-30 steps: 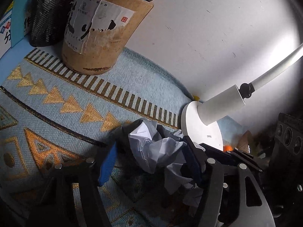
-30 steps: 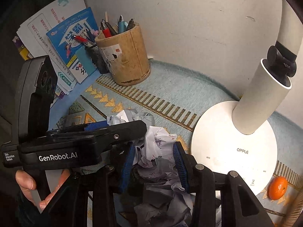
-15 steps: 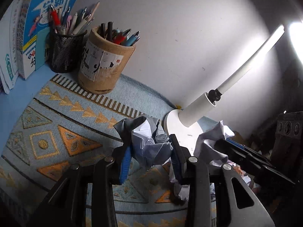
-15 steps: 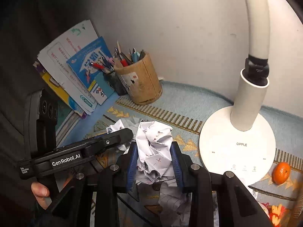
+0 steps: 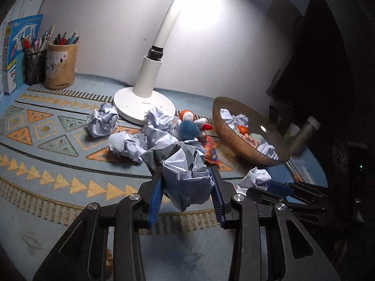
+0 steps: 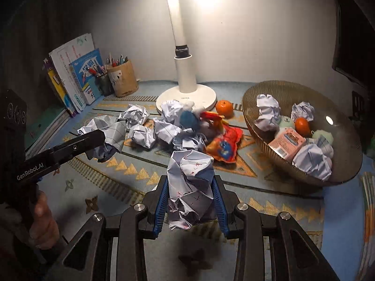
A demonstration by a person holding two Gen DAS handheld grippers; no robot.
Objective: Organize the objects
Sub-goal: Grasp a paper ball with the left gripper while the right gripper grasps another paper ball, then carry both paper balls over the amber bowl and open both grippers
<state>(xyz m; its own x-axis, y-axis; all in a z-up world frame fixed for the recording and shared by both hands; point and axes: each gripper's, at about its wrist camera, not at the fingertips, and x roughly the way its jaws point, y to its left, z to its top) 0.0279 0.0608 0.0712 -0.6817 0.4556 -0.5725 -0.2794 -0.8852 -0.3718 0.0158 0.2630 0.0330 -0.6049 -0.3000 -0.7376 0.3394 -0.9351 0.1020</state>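
Observation:
My left gripper (image 5: 186, 185) is shut on a crumpled ball of lined paper (image 5: 185, 175), held above the patterned mat. In the right wrist view that same gripper (image 6: 103, 138) enters from the left with its paper ball (image 6: 105, 132). A crumpled paper ball with red marks (image 6: 191, 182) is clamped in my right gripper (image 6: 190, 194), which is shut. In the left wrist view the right gripper (image 5: 262, 185) shows at the right with its paper ball (image 5: 254, 178). Several more paper balls (image 6: 164, 128) lie in a heap in front of the lamp base.
A white desk lamp (image 6: 186, 93) stands at the back. A ribbed bowl (image 6: 262, 138) at the right holds paper balls, an orange and small items. A loose orange (image 6: 224, 108), a stuffed toy (image 6: 187, 118) and a red wrapper (image 6: 222, 145) lie by the heap. Pen cups (image 6: 121, 79) and books (image 6: 77, 79) stand back left.
Both grippers closed on paper balls, lifted them off the heap and pulled back from the lamp. The bowl at the right has come into view.

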